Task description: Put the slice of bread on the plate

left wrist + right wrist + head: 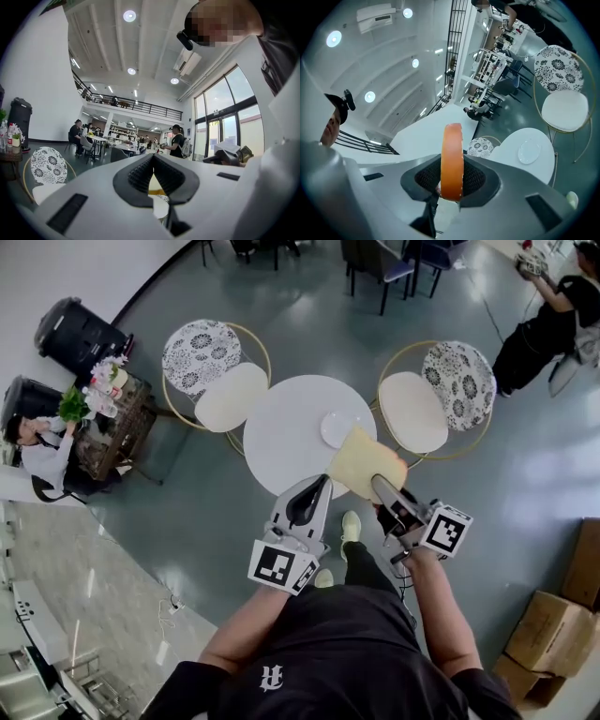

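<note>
At the centre of the head view, the right gripper (379, 484) pinches the slice of bread (366, 461) by its near edge. In the right gripper view its orange crust stands edge-on between the jaws. The bread hangs over the lower right rim of the round white counter (281, 427), just beside the plate (337, 428). The left gripper (322, 482), lower left of the bread, has its jaws pressed together on nothing.

Left chair (214, 376), right chair (433, 399) flank the table (281, 442); near edge open, plate (339, 428) beyond
</note>
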Demonstrator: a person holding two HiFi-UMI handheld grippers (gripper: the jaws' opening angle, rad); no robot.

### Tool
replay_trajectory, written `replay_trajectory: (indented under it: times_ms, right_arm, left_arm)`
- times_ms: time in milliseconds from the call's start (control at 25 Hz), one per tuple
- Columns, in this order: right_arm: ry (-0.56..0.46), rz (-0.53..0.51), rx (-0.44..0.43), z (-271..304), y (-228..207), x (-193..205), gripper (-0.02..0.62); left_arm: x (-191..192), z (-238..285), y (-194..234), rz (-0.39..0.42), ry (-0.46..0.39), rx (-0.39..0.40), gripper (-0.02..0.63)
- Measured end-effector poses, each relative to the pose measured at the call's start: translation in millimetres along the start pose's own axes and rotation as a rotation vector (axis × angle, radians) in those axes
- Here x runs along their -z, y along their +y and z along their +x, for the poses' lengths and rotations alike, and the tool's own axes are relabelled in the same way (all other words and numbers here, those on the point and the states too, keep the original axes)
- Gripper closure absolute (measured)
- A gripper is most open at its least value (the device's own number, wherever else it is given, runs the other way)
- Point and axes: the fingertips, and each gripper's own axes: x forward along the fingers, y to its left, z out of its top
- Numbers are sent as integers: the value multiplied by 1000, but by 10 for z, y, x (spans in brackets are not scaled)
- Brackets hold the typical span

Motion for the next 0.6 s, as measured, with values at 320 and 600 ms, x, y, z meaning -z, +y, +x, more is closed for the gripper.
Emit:
replay_trajectory:
  times_ms: [320,600]
  right_arm:
    - [94,73,48,511,-977,-328,497]
    - [170,181,160,854,-1931,-160,497]
  left_arm:
    - [188,709,376,-5,18,-50,600]
    - [572,986,725,-38,74,-74,600]
